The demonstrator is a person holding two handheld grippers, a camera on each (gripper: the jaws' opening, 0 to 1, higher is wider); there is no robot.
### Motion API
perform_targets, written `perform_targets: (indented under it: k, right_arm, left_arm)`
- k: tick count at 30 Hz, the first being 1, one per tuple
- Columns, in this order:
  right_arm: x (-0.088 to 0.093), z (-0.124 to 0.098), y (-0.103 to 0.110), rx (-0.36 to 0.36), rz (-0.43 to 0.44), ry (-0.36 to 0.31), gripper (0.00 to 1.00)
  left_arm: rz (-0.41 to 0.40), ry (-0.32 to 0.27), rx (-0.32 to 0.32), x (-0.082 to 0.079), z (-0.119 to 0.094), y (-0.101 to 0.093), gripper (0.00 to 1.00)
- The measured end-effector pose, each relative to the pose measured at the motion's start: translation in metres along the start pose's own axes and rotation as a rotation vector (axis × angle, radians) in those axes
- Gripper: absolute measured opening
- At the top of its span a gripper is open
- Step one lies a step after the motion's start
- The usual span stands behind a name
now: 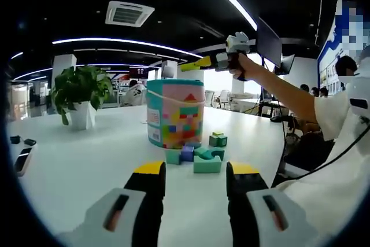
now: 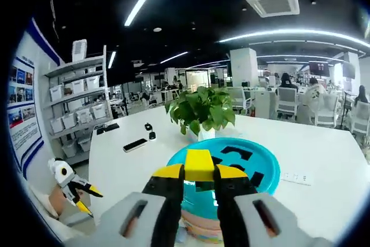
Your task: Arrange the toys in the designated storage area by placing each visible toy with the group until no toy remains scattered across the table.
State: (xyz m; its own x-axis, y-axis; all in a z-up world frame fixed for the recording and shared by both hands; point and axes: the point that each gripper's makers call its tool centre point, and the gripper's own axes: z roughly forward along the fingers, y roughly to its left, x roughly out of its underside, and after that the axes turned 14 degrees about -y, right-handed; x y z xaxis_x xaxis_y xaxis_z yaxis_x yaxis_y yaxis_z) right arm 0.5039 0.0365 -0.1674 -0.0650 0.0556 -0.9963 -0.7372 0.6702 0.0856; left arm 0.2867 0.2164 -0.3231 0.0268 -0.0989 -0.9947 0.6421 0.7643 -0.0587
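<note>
A round toy bucket (image 1: pixel 175 112) with a colourful block print stands mid-table. Several teal, green and purple blocks (image 1: pixel 199 155) lie at its base on the near side. My left gripper (image 1: pixel 196 169) is open low over the table, just short of those blocks, with nothing between its jaws. A hand holds my right gripper (image 1: pixel 213 60) high above the bucket, shut on a yellow block (image 1: pixel 193 63). In the right gripper view the yellow block (image 2: pixel 199 165) is pinched over the bucket's teal lid (image 2: pixel 260 169), which has shape cutouts. The left gripper (image 2: pixel 88 199) shows at lower left.
A potted plant (image 1: pixel 81 93) in a white pot stands beyond the bucket, left of it in the left gripper view. A phone (image 2: pixel 134 144) and small dark items (image 2: pixel 149 131) lie farther off on the white table (image 2: pixel 324 160). Shelves (image 2: pixel 78 114) with bins line the wall.
</note>
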Motion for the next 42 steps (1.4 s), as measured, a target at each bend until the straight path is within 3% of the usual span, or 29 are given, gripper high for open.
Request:
perform_targets:
  k: [6,15,21,24,28,35,37,42]
  right_arm:
    - [-0.002,0.005,-0.004,-0.002,0.025,0.01,0.2]
    - [0.013,0.032,-0.008,0.023,0.02,0.06,0.2]
    - [0.014,0.048,-0.009,0.038,-0.006,0.08,0.2]
    - [0.014,0.053,-0.013,0.058,-0.095,0.105,0.2]
    - [0.015,0.058,-0.009,0.053,-0.098,0.114,0.2]
    - [0.017,0.068,-0.01,0.061,-0.149,0.095,0.21]
    - [0.009,0.071,-0.012,0.067,-0.172,0.049,0.26]
    - [-0.001,0.066,-0.013,0.083,-0.197,0.005,0.37]
  left_arm:
    - [-0.007,0.004,-0.002,0.003,0.001,0.001,0.43]
    - [0.0,0.002,0.002,0.0,0.002,-0.001,0.43]
    - [-0.001,0.002,-0.001,0.0,0.001,0.001,0.43]
    - [-0.004,0.001,-0.003,0.001,0.0,0.002,0.43]
    - [-0.007,0.0,-0.005,0.002,0.0,0.003,0.43]
    - [-0.007,0.0,-0.003,0.002,-0.001,0.002,0.43]
    - [-0.007,-0.002,-0.005,0.001,-0.002,0.002,0.43]
    - [-0.007,0.0,-0.005,0.002,-0.002,0.003,0.43]
